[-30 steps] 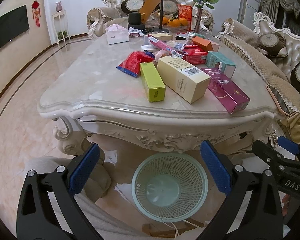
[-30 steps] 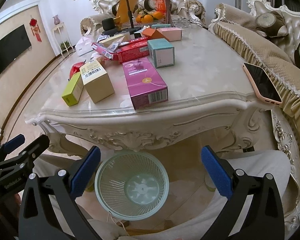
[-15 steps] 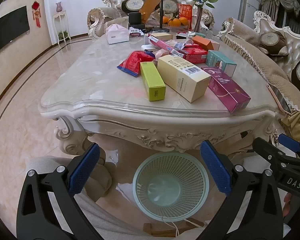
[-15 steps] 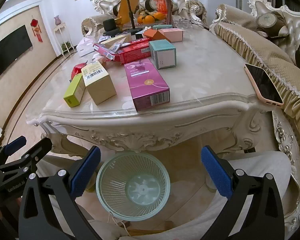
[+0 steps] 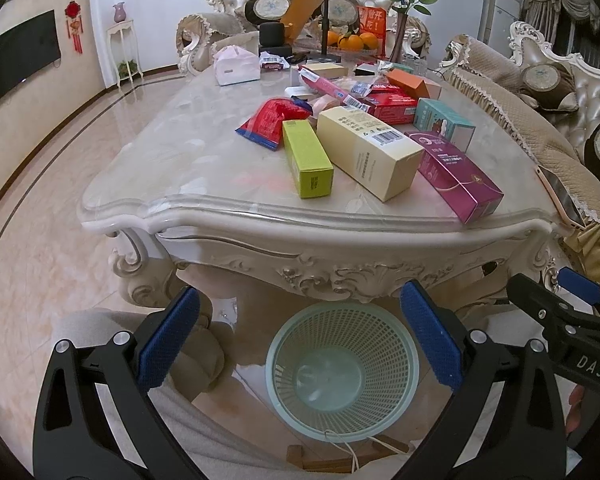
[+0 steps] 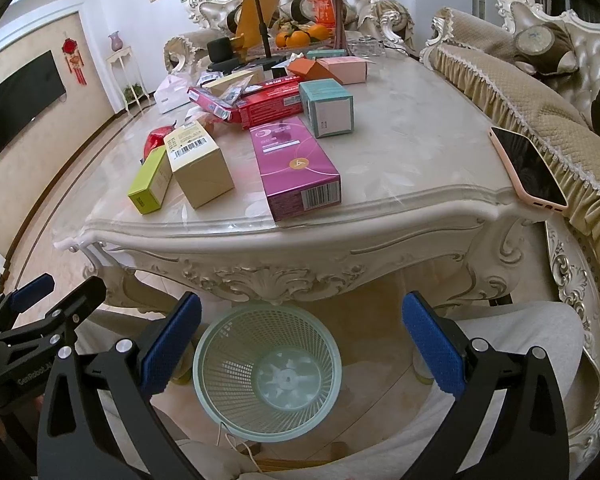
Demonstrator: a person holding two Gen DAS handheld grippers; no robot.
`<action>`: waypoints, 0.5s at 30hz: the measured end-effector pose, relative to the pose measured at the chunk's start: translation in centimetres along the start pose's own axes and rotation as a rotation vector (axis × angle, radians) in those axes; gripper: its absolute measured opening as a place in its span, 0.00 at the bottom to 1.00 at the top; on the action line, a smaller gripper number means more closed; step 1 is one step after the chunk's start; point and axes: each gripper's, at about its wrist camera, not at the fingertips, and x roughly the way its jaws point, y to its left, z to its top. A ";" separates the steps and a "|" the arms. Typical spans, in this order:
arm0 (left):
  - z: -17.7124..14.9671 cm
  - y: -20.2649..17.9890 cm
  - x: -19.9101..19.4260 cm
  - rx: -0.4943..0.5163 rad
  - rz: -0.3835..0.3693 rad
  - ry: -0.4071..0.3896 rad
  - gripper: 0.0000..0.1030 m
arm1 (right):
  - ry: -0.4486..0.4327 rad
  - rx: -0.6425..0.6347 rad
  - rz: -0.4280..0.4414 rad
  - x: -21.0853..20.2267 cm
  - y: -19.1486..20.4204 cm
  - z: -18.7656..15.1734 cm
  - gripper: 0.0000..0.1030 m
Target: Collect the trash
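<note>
Two grippers, both with jaws spread wide and nothing between them: your left gripper (image 5: pixel 296 338) and your right gripper (image 6: pixel 300 344) hang low in front of the table (image 5: pixel 188 184), below its edge. All the trash is up and ahead of the jaws, on the table top.

Nearest row along the front edge, left to right: green box (image 5: pixel 308 158), cream box (image 5: pixel 370 152), magenta box (image 6: pixel 294 168). All three lie flat with long axes running roughly away from you, short ends facing the jaws. So you'd close across the width, coming in from the near end or from above.

By my read, your right gripper is nearer the magenta box, which sits almost at the table edge; your left is better lined up with the green box. Cream box lies between them, just beside the green one, possibly touching; the gap is hard to judge from either view.

Further back: teal box (image 6: pixel 328 108), red box (image 6: pixel 268 102), red packet (image 5: pixel 268 120), more cartons behind. Phone (image 6: pixel 528 168) on the sofa arm to your right is likely not trash, so leave it.

Basket (image 5: pixel 342 370) stands on the floor under the front edge, directly below both grippers, between your knees. It looks empty, though the mesh bottom is hard to read. Drop path is short: lift, pull back, release straight down.
</note>
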 end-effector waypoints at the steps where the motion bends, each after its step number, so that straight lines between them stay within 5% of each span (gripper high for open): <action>1: -0.1 0.0 0.0 0.001 0.000 0.000 0.94 | -0.001 0.000 -0.001 0.0 0.0 0.0 0.93; 15: -0.4 0.2 0.2 -0.001 -0.007 0.003 0.94 | 0.005 -0.009 0.006 0.2 0.4 -0.2 0.93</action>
